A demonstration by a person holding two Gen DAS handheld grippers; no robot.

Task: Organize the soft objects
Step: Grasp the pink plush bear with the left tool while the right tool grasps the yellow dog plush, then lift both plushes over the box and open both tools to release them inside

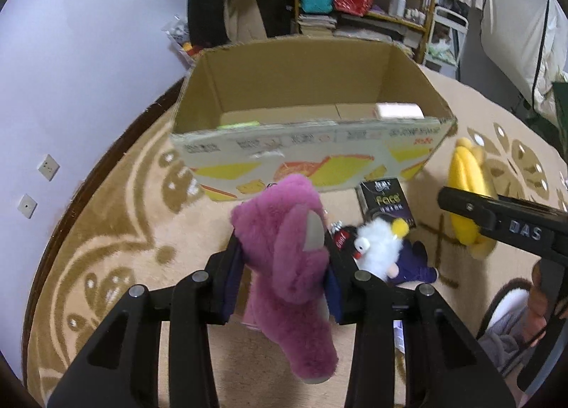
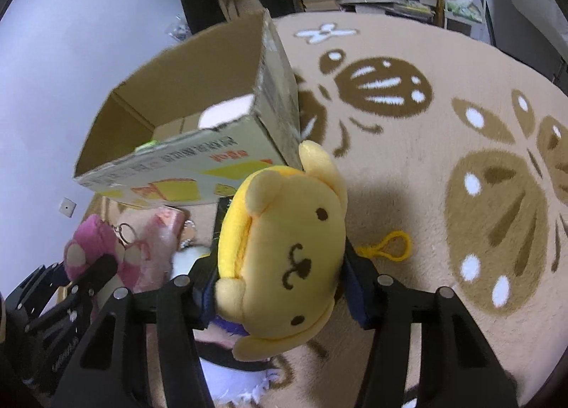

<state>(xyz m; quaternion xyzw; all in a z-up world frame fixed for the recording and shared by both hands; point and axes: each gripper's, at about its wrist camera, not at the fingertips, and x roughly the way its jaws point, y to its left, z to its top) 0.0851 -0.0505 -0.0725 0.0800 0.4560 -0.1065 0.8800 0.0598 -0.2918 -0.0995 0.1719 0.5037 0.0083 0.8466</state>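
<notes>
Both claws clenched: left claw grips pink plush, right claw yellow plush, seemingly airborne.

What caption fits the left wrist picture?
Left gripper holds a pink plush bear before an open cardboard box.

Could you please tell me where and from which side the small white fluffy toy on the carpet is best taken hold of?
Grip the small white fluffy toy across its round, soft body, coming from above: it lies low on the carpet, with a dark purple plush against one side and a dark packet behind, so a level approach looks crowded.
</notes>
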